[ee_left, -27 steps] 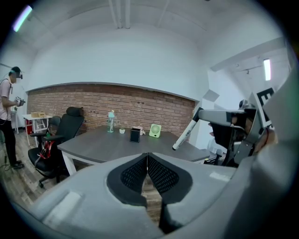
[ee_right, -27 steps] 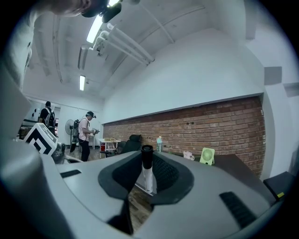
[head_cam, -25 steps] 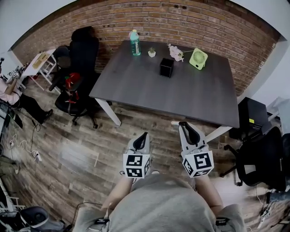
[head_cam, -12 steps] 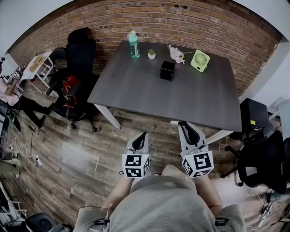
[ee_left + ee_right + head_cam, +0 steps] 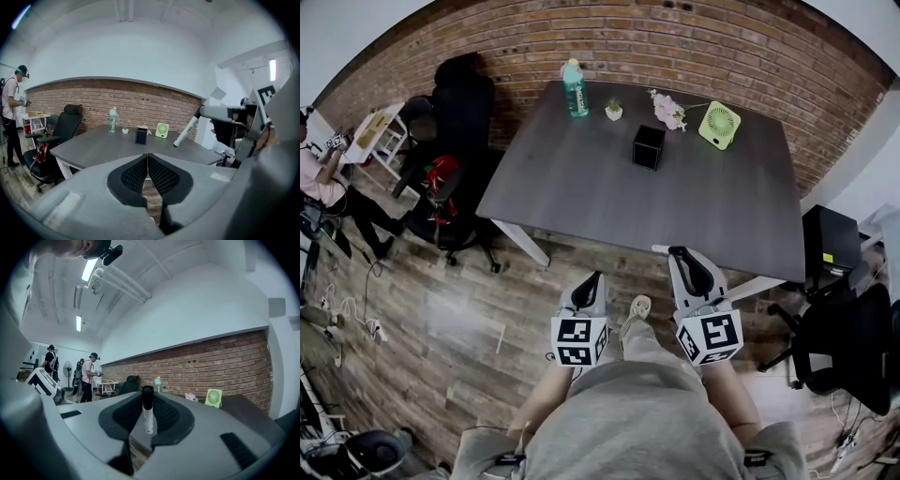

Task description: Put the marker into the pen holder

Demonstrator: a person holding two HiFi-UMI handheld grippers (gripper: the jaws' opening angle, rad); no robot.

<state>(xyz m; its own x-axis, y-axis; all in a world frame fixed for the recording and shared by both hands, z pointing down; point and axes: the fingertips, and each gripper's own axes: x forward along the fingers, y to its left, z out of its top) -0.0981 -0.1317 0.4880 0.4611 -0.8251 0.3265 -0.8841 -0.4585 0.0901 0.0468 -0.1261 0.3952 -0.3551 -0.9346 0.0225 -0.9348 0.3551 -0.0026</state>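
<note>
The head camera looks steeply down from high above the person's lap. The left gripper (image 5: 589, 292) and right gripper (image 5: 694, 272) sit close at the bottom, with the desk (image 5: 675, 197) well beyond them. Each gripper camera sits low behind its own jaws, off the desk's near edge, facing the brick wall (image 5: 675, 47). All three views share the desk, the wall and the green fan (image 5: 719, 125).

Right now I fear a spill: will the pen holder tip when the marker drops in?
Probably not: the pen holder looks squat and square, flat on the table. The slim marker likely adds little weight.
</note>
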